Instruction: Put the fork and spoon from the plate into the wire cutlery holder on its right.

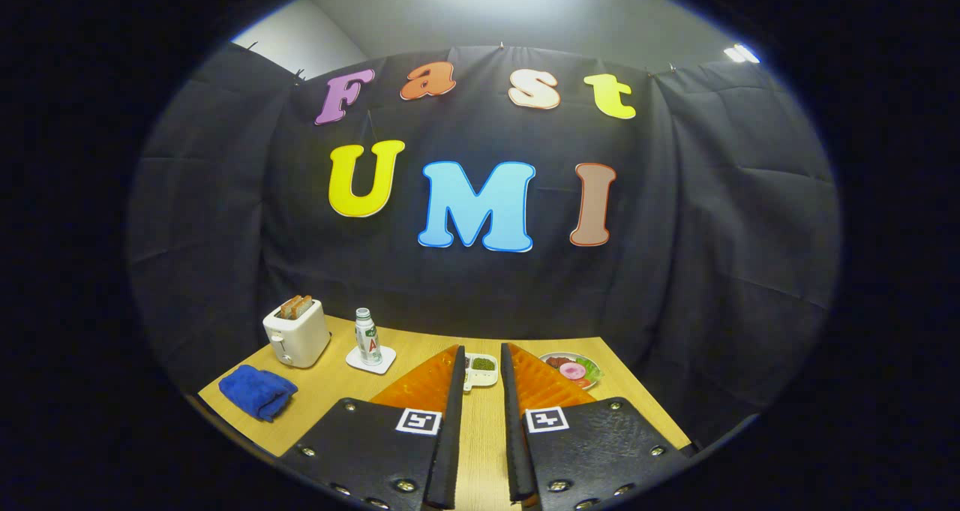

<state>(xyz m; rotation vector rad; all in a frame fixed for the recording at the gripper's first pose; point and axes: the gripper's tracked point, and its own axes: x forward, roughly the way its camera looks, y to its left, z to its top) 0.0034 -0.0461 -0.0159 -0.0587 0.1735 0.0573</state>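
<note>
Tool slightly parted, grasping nothing, above the table; plate lies just beyond the right finger, fork, spoon and holder too small to tell.

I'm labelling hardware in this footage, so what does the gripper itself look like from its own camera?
The gripper has two long, tapering fingers with ribbed inner faces, standing apart over bare table. Each is bolted to a black textured plate with shiny screws along the edge. Each plate carries a small square black-and-white marker. No cables or sleeve visible.
</note>
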